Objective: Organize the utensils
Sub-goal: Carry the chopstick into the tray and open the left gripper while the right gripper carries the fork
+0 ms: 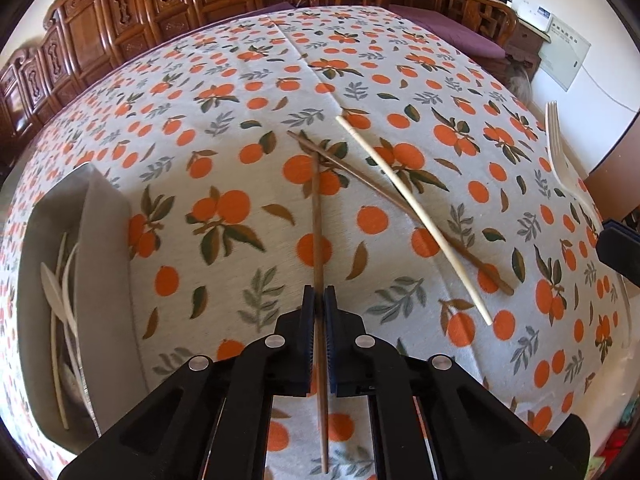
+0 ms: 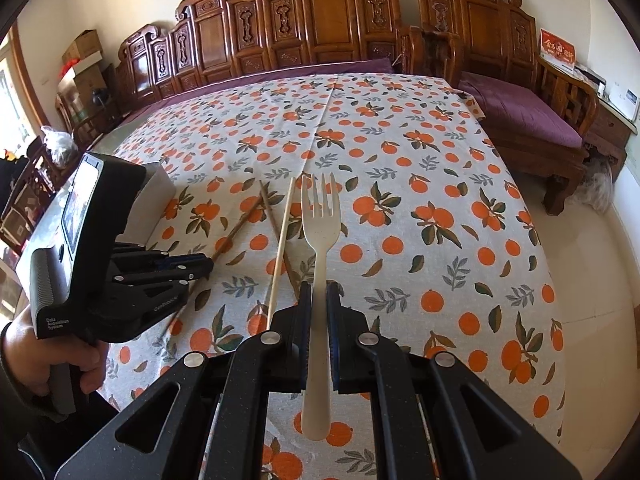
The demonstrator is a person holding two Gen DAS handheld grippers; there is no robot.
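My left gripper [image 1: 319, 300] is shut on a brown chopstick [image 1: 317, 216] that points away over the table. A second brown chopstick [image 1: 384, 194] and a pale chopstick [image 1: 404, 204] lie crossed to its right. My right gripper [image 2: 319, 294] is shut on a white plastic fork [image 2: 320, 224], tines forward; the fork also shows at the right edge of the left wrist view [image 1: 560, 160]. A grey utensil tray [image 1: 104, 248] at the left holds several pale utensils [image 1: 60, 292]. The left gripper also shows in the right wrist view [image 2: 200, 266].
The table wears a cloth with an orange-fruit print [image 2: 420, 208]. Carved wooden benches [image 2: 320, 20] with purple cushions [image 2: 524, 114] stand behind and to the right. The table edge drops off at the right [image 2: 560, 280].
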